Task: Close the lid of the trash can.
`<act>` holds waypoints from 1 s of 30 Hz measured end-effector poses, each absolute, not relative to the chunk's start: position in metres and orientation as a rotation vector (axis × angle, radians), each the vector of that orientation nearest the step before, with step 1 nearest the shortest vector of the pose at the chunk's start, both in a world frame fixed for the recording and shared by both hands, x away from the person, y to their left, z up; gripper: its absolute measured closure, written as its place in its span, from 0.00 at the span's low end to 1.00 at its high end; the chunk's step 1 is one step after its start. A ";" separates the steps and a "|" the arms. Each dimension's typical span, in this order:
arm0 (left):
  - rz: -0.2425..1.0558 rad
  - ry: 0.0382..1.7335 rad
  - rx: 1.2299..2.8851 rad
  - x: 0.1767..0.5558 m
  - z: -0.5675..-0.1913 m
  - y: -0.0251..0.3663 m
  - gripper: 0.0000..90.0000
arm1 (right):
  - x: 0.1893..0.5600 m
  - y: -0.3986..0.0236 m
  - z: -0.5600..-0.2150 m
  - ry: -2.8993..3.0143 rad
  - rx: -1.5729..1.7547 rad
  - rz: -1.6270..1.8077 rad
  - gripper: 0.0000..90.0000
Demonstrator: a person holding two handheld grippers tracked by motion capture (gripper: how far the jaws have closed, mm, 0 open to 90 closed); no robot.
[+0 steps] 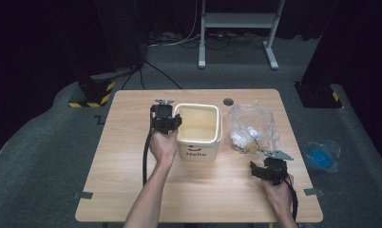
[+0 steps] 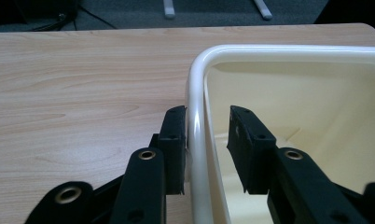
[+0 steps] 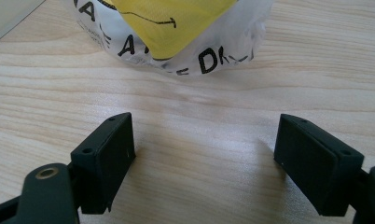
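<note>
A cream plastic bin (image 1: 198,107) with "Hello" printed on its front stands at the middle of the wooden table (image 1: 132,156). My left gripper (image 1: 172,118) straddles the bin's left wall. In the left gripper view the bin's rim (image 2: 288,50) runs between the jaws of my left gripper (image 2: 206,116): the outer pad (image 2: 175,135) lies against the rim, while the inner pad stands apart from it inside the bin. To the right lies a crumpled clear plastic bag (image 1: 253,126) with white and yellow things inside. My right gripper (image 1: 267,164) is open just short of the bag (image 3: 195,51), with bare wood between its jaws (image 3: 204,140).
A small dark disc (image 1: 228,101) sits on the table behind the bin. On the floor at the right lies a clear bag with something blue (image 1: 322,156). A white frame (image 1: 236,21) and black posts with striped bases (image 1: 91,95) stand beyond the table.
</note>
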State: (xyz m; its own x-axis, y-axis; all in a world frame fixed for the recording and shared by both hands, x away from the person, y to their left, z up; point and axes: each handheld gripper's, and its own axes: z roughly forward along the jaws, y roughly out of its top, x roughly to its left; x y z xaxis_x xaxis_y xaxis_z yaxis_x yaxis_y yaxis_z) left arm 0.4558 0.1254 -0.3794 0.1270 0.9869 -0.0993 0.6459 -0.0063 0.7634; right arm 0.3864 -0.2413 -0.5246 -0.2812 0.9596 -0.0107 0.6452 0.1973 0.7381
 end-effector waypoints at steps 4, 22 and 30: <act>0.627 1.583 1.719 0.455 -0.379 0.125 0.71 | 0.386 -0.241 -0.525 2.002 1.492 0.873 0.22; 0.617 1.560 1.678 0.450 -0.374 0.134 0.62 | 0.386 -0.241 -0.525 2.002 1.492 0.873 0.22; 0.641 1.563 1.620 0.440 -0.368 0.159 0.61 | 0.386 -0.241 -0.525 2.002 1.492 0.873 0.22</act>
State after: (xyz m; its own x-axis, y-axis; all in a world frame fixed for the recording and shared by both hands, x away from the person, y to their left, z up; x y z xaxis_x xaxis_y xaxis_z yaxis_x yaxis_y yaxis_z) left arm 0.4400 0.1590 -0.3676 0.1164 0.9806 -0.1580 0.5868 0.0604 0.8075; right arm 0.3864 -0.2412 -0.5246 -0.2813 0.9596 -0.0111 0.6449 0.1976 0.7383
